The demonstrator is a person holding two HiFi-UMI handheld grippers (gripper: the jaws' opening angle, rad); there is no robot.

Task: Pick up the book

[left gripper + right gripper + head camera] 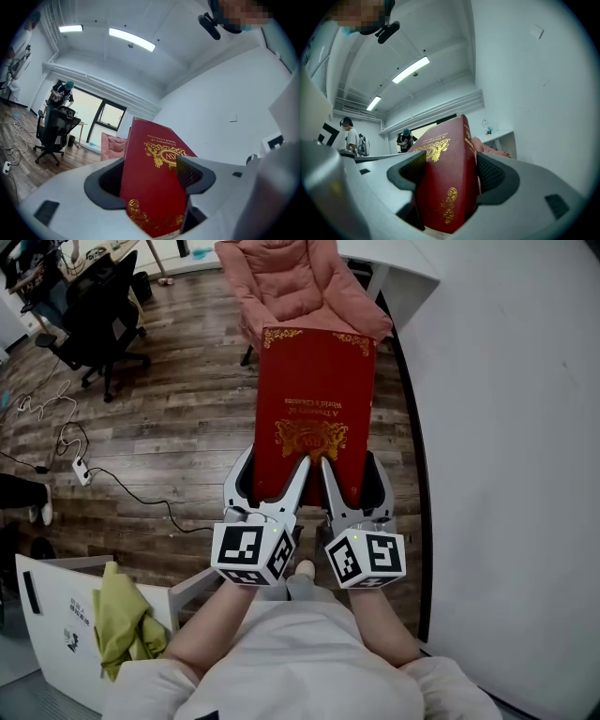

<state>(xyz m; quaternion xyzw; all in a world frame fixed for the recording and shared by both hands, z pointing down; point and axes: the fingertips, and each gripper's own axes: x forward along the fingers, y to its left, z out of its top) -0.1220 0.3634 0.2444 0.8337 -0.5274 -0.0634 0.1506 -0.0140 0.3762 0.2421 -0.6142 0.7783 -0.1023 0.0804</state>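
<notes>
You hold the red book (314, 399) in the air with both tools, in front of the pink armchair (291, 287). It does not touch the armchair or the wooden floor (178, 418) in front of it. Only its near edge is gripped, and the rest reaches out and upward toward the armchair.

The left hand-held gripper (272, 474) is closed on the near left part of the book. Its own view shows one jaw on the front cover and the other behind the book. The right hand-held gripper (354, 479) is closed on the near right part, at the spine side, with a ribbed pad on each face.

I judge that the lift is almost done, so the work now is to hold it steady. The book is tall and you grip it only at one end, so its weight will want to tip it away from you. Keep both squeezes firm and equal. Move the two tools together as one, so that the cover does not twist between them. Do not let the far edge swing toward the armchair.

Your left forearm (214, 626) and right forearm (380, 624) come straight out from your body, close and nearly parallel. Both tools sit side by side at the same height and point away from you and up.
</notes>
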